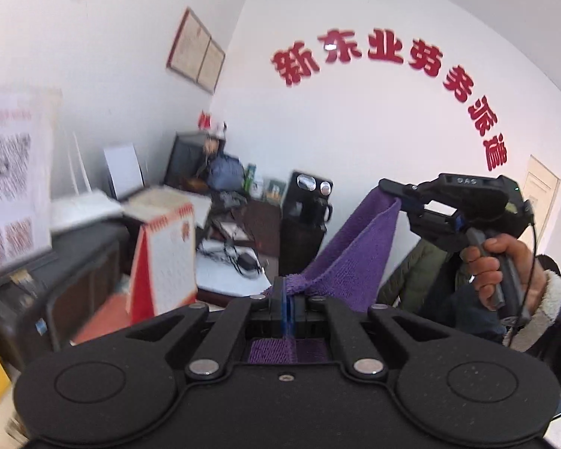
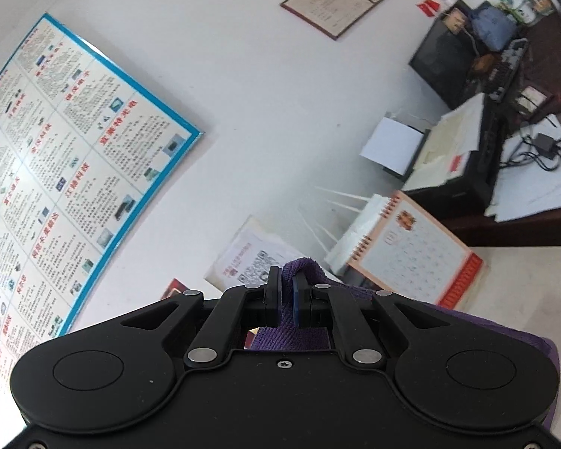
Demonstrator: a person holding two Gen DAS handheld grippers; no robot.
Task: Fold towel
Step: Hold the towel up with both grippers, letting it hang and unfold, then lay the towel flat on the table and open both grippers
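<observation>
A purple towel [image 1: 359,247] hangs in the air, stretched between my two grippers. My left gripper [image 1: 288,288] is shut on one corner of it, and the cloth bunches at its fingertips. My right gripper [image 1: 394,196] shows in the left wrist view up and to the right, held by a hand, and is shut on the other corner. In the right wrist view the right gripper [image 2: 287,284] pinches the towel [image 2: 303,265], which drapes down to the right beneath it.
A red and white desk calendar [image 1: 164,254] stands on a dark desk [image 1: 74,284] at the left. A black water dispenser [image 1: 304,217] stands behind the towel. A cluttered desk [image 2: 535,164] with papers and a printer lies far right. A wall poster [image 2: 56,172] hangs left.
</observation>
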